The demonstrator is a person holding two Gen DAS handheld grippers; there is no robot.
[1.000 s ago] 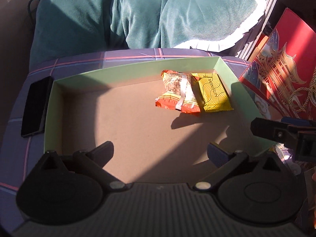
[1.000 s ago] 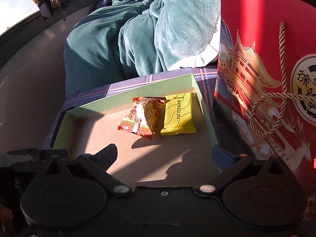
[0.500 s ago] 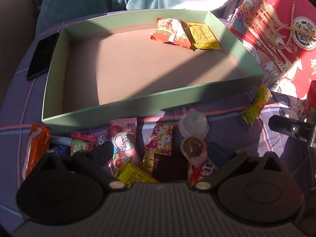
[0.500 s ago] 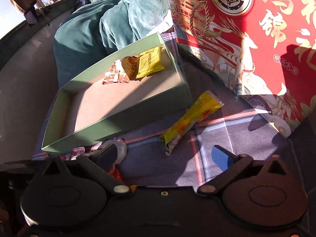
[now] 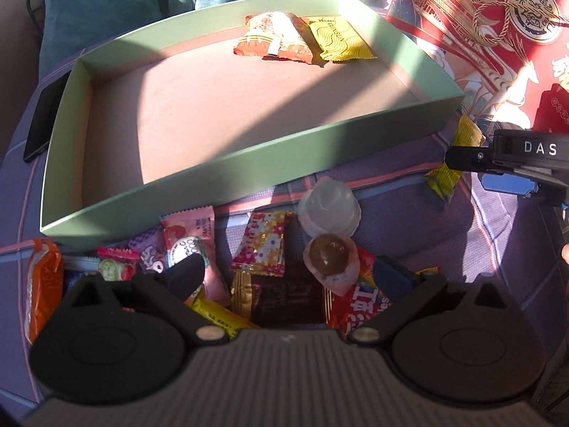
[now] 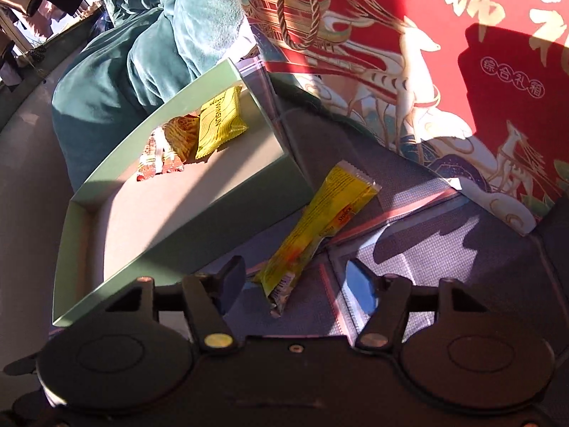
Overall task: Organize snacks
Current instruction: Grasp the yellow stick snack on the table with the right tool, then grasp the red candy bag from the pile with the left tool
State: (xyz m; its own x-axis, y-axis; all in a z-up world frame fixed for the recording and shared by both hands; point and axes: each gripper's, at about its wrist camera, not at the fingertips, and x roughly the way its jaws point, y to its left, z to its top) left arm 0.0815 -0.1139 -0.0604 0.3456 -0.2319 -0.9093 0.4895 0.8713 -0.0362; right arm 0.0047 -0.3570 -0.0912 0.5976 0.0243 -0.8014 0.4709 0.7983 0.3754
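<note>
A green box point(image 5: 249, 167) point(image 6: 227, 206) with a brown floor holds an orange packet point(image 5: 274, 37) point(image 6: 167, 146) and a yellow packet point(image 5: 338, 41) point(image 6: 218, 121) at its far right corner. My left gripper point(image 5: 290, 270) is open above a pile of snacks: a brown jelly cup point(image 5: 329, 254), a clear cup point(image 5: 329, 206), a flowered wrapper point(image 5: 263, 242) and a pink packet point(image 5: 190, 238). My right gripper point(image 6: 298, 281) is open around the near end of a long yellow stick packet point(image 6: 320, 220) point(image 5: 458, 156) lying beside the box.
A red gift bag point(image 6: 426, 53) point(image 5: 498, 35) stands to the right of the box. A black phone point(image 5: 44, 117) lies left of the box. A teal blanket point(image 6: 142, 53) is behind. The right gripper shows in the left wrist view point(image 5: 512, 163).
Both grippers pulled back from over the box toward the near side. The snack pile came into the left view. The right gripper lowered around the yellow stick packet.
</note>
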